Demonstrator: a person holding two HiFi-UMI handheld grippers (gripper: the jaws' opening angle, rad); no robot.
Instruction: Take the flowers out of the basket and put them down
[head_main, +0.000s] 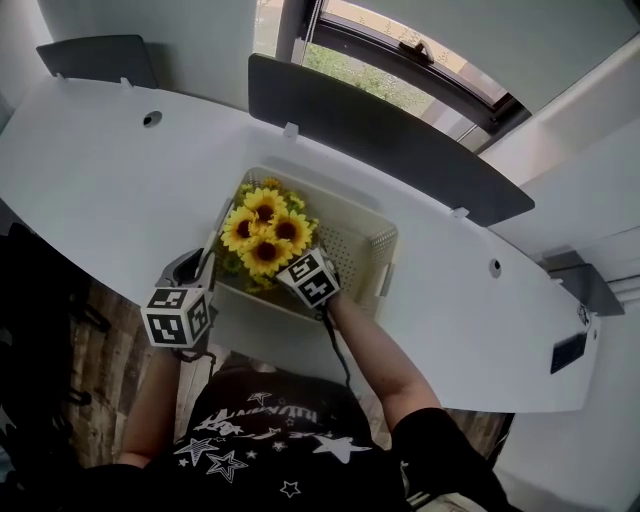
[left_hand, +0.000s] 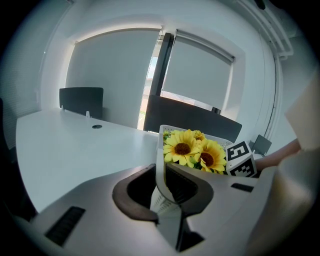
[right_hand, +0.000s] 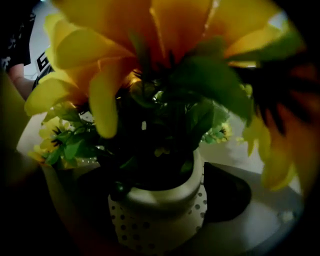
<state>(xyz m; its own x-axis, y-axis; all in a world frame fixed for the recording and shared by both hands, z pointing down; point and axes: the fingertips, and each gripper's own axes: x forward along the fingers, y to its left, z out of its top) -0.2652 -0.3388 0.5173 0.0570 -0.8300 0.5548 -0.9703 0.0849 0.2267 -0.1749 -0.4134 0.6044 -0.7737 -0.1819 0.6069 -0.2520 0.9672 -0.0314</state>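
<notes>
- I held the left gripper (left_hand: 162, 192) clamped on the basket (head_main: 365, 245) at its 9 o'clock wall.
- My right gripper (right_hand: 155, 197) gaped around the pot (right_hand: 162, 220) under the flowers (head_main: 265, 230), not gripping; closing and lifting looked next.

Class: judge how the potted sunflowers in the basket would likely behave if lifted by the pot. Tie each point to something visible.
Probably top-heavy and apt to tip: the sunflowers spread much wider than the small pot. The pot looks smooth and rounded, so it may slip. Petals look soft; they would likely bend against the basket wall.
</notes>
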